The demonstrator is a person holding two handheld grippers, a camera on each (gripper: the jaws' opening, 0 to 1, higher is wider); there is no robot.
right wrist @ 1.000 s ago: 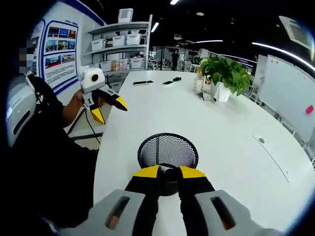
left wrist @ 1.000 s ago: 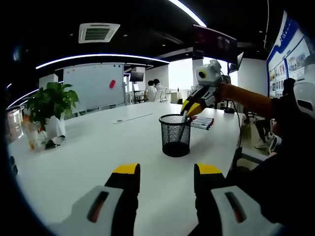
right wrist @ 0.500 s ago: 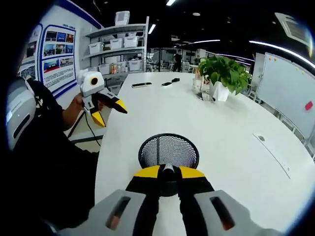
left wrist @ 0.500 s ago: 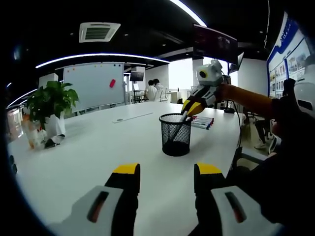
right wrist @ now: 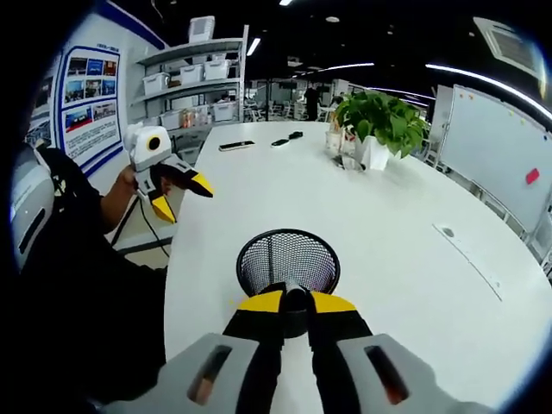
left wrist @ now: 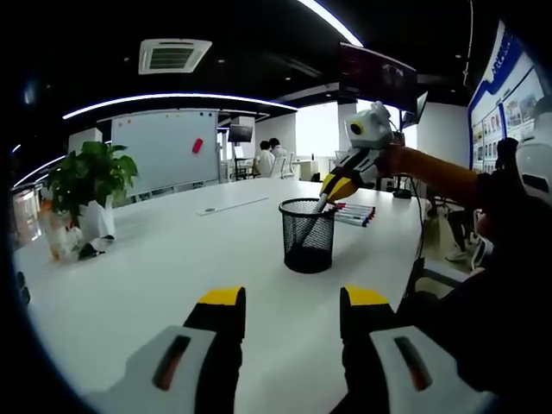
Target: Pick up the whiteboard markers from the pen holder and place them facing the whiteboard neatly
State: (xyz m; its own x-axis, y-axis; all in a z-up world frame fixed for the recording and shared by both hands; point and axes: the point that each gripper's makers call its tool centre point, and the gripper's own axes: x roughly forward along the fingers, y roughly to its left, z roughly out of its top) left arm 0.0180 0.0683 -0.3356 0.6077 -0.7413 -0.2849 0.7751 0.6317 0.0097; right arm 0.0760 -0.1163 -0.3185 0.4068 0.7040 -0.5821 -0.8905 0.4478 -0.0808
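Right gripper view: right gripper [right wrist: 295, 304] sits just above the near rim of the pen holder [right wrist: 287, 261], yellow tips clamped on a dark whiteboard marker [right wrist: 296, 297] whose cap end pokes up between them. Left gripper view shows that marker [left wrist: 309, 226] slanting inside the mesh pen holder [left wrist: 307, 235], lower end near the bottom, right gripper [left wrist: 337, 186] gripping its top at the rim. Other markers [left wrist: 354, 213] lie in a row on the white table [left wrist: 172, 276] just beyond the holder, on the side away from the plant [left wrist: 90, 177]. Whiteboard [left wrist: 164, 152] stands well beyond the holder, across the table.

Left gripper [left wrist: 293, 302] hovers over the table on the near side of the holder, jaws apart, holding nothing; also seen in right gripper view [right wrist: 177, 191], well off from the holder by the table edge.

Step in hand: extracting the marker. Best lifted along its own slant so it clears the rim without dragging and tipping the light mesh cup; grip kept firm; left gripper could steady the holder if it shifts. Then laid beside the row, parallel, tip toward the whiteboard.

Versus 1 s ago: marker more tilted in the holder and drawn slightly up; right gripper raised a touch above the rim. Holder, row and left gripper unchanged.
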